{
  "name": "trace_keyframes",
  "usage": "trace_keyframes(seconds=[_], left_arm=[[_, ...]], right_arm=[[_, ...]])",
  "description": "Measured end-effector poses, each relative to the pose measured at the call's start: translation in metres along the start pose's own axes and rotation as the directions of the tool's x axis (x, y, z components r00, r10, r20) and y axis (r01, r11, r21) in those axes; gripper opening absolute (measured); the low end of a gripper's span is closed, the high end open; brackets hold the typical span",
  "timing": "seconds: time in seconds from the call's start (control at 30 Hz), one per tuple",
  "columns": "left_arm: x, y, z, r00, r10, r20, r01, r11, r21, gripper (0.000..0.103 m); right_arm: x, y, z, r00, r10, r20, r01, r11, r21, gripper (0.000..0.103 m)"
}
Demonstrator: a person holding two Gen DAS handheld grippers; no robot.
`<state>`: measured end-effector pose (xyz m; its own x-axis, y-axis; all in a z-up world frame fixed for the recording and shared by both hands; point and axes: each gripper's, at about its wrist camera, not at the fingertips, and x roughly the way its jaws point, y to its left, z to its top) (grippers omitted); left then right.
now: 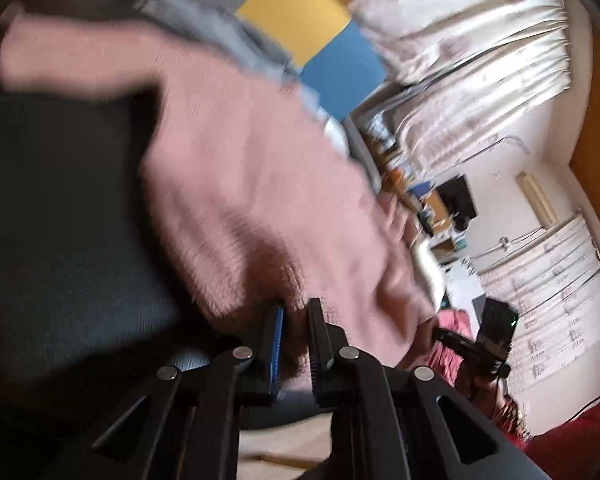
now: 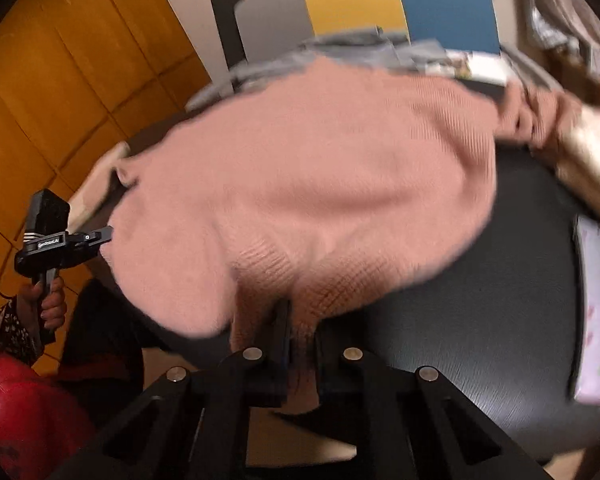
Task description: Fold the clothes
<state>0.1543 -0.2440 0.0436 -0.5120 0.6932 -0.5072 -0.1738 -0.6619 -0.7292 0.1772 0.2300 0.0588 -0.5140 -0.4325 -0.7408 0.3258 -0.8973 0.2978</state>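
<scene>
Orange tiled wall (image 2: 60, 92), pale curtains (image 1: 460, 60)

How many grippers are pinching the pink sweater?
2. The left gripper is shut on one part of the pink sweater's hem; the right gripper is shut on the ribbed hem nearest its camera. More clothes behind are blurred.

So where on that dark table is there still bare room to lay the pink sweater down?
Bare dark table shows between the pink sweater and the floral white item at the right edge. The far side is crowded: grey clothes are piled behind the sweater.
</scene>
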Motion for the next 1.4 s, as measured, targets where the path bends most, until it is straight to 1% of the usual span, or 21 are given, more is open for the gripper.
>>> trace_keyframes(seconds=[0.1,0.17,0.27,0.33,0.4,0.43,0.5,0.57,0.6,0.67,0.73,0.77,0.8,0.83,0.87,0.93,1.07,1.17,1.27,1.33,1.4], left_arm=[[-0.023,-0.023,0.043,0.997,0.043,0.059,-0.048,0.996,0.074,0.003],[-0.037,-0.037,0.076,0.993,0.075,0.094,-0.086,0.99,0.115,0.002],[-0.038,-0.038,0.124,0.976,0.174,0.13,-0.192,0.971,0.141,0.002],[-0.014,-0.024,0.148,0.959,0.266,0.1,-0.278,0.95,0.139,0.002],[0.012,-0.008,0.149,0.959,0.281,0.023,-0.282,0.954,0.104,0.0],[0.016,-0.003,0.145,0.965,0.26,0.011,-0.26,0.961,0.092,0.0],[0.023,0.005,0.12,0.979,0.201,-0.014,-0.2,0.977,0.071,0.005],[0.027,0.012,0.092,0.986,0.158,-0.046,-0.155,0.986,0.059,0.011],[0.024,0.017,0.073,0.987,0.151,-0.055,-0.148,0.988,0.046,0.016],[0.01,0.026,0.042,0.987,0.146,-0.06,-0.146,0.989,0.014,0.018],[-0.003,0.036,0.013,0.987,0.144,-0.065,-0.146,0.989,-0.017,0.022],[-0.01,0.043,-0.006,0.988,0.136,-0.069,-0.139,0.989,-0.04,0.025],[-0.012,0.046,-0.017,0.987,0.136,-0.081,-0.141,0.988,-0.057,0.028],[-0.014,0.05,-0.028,0.988,0.126,-0.094,-0.133,0.988,-0.076,0.029],[-0.014,0.053,-0.04,0.989,0.102,-0.107,-0.113,0.989,-0.097,0.03],[-0.008,0.052,-0.055,0.991,0.052,-0.12,-0.066,0.992,-0.112,0.03],[0.01,0.035,-0.058,0.997,-0.033,-0.065,0.03,0.999,-0.041,0.033],[0.038,0.022,-0.045,0.997,0.038,-0.062,-0.035,0.998,0.053,0.035],[0.054,0.019,-0.031,0.998,0.053,-0.042,-0.051,0.998,0.041,0.035],[0.063,0.015,-0.022,0.995,0.093,-0.025,-0.092,0.994,0.053,0.035],[0.064,0.015,-0.017,0.993,0.115,-0.015,-0.114,0.991,0.067,0.035]], right_arm=[[-0.024,-0.009,0.029,0.995,0.003,0.095,-0.005,1.0,0.028,0.009],[-0.03,-0.019,0.05,0.99,-0.021,0.138,0.014,0.998,0.053,0.009],[-0.023,-0.042,0.08,0.982,-0.081,0.169,0.062,0.992,0.114,0.009],[-0.009,-0.065,0.094,0.979,-0.125,0.164,0.095,0.979,0.181,0.009],[0.013,-0.085,0.103,0.976,-0.175,0.132,0.14,0.96,0.243,0.009],[0.024,-0.091,0.104,0.974,-0.203,0.104,0.171,0.952,0.253,0.009],[0.046,-0.103,0.106,0.967,-0.251,0.039,0.233,0.938,0.256,0.009],[0.059,-0.107,0.104,0.967,-0.254,0.007,0.244,0.939,0.24,0.009],[0.063,-0.109,0.102,0.967,-0.255,-0.004,0.249,0.94,0.233,0.01],[0.062,-0.108,0.098,0.972,-0.236,0.012,0.227,0.945,0.236,0.014],[0.051,-0.104,0.091,0.981,-0.189,0.047,0.173,0.958,0.229,0.032],[0.043,-0.098,0.086,0.982,-0.178,0.062,0.162,0.966,0.204,0.064],[0.035,-0.091,0.081,0.983,-0.166,0.077,0.15,0.972,0.179,0.09],[0.028,-0.084,0.075,0.984,-0.152,0.088,0.138,0.979,0.151,0.096],[0.023,-0.077,0.069,0.987,-0.135,0.09,0.124,0.985,0.119,0.097],[0.016,-0.066,0.058,0.991,-0.104,0.08,0.098,0.992,0.075,0.097],[0.02,-0.05,0.043,0.993,-0.114,0.043,0.113,0.993,0.014,0.097],[0.034,-0.045,0.048,0.982,-0.182,0.048,0.183,0.983,-0.011,0.097],[0.052,-0.045,0.052,0.975,-0.222,0.006,0.222,0.975,-0.013,0.095],[0.065,-0.04,0.055,0.968,-0.249,-0.019,0.248,0.968,-0.028,0.082],[0.073,-0.033,0.058,0.96,-0.278,-0.013,0.277,0.959,-0.067,0.041]])
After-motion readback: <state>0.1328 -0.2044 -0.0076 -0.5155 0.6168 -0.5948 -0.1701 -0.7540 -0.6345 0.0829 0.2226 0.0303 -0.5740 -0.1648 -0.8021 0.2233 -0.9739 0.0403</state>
